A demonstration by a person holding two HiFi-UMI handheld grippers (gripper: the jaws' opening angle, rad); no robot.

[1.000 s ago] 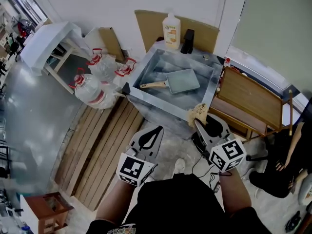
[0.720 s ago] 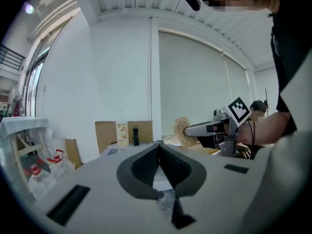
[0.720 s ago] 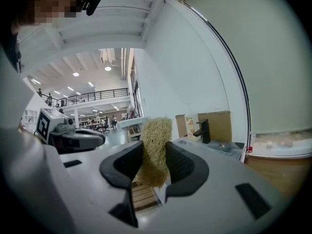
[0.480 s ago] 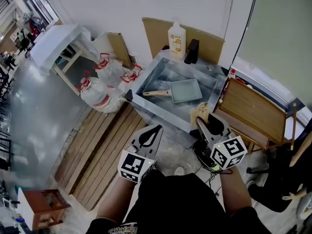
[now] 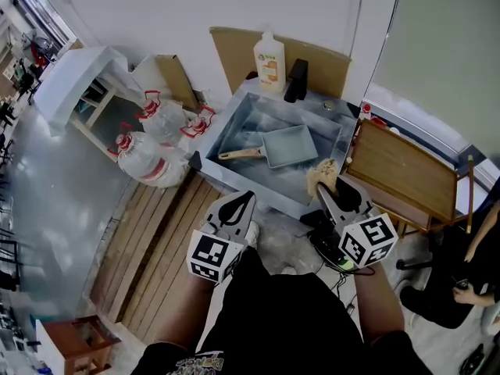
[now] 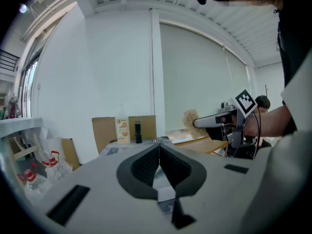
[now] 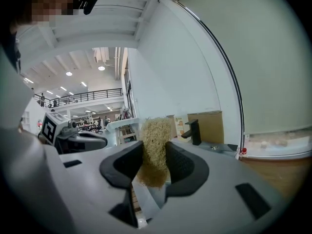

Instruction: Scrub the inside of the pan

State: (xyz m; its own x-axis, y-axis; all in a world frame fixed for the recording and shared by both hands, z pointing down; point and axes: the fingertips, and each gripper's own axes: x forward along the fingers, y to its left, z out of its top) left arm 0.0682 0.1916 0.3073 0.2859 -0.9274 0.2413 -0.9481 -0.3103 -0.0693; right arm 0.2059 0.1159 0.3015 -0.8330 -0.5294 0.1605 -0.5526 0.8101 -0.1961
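While the pan (image 5: 291,146) lies flat on the bottom of the steel sink (image 5: 250,191), open side up, both tongs hang short of the sink's near rim, apart from it. It is a shallow rectangular pan with a pale wooden handle (image 5: 238,154). Its long axis runs crosswise to the way the tongs point: the handle reaches toward the left tongs' side and the pan body sits toward the right tongs' side. It lies ahead of both tongs, past the near rim and closer to the right pair.

The right tongs (image 5: 323,186) are clenched on a tuft of straw-coloured fibrous scrubber (image 5: 321,175), which sticks up between the pads. The left tongs (image 5: 249,197) are pressed together with nothing between them.

Beyond the pan, on the sink's far edge, a soap bottle (image 5: 268,58) and a black tap (image 5: 295,80) stand against brown cardboard. Left of the left tongs, clear water jugs (image 5: 152,151) rest near wooden slats (image 5: 160,241).
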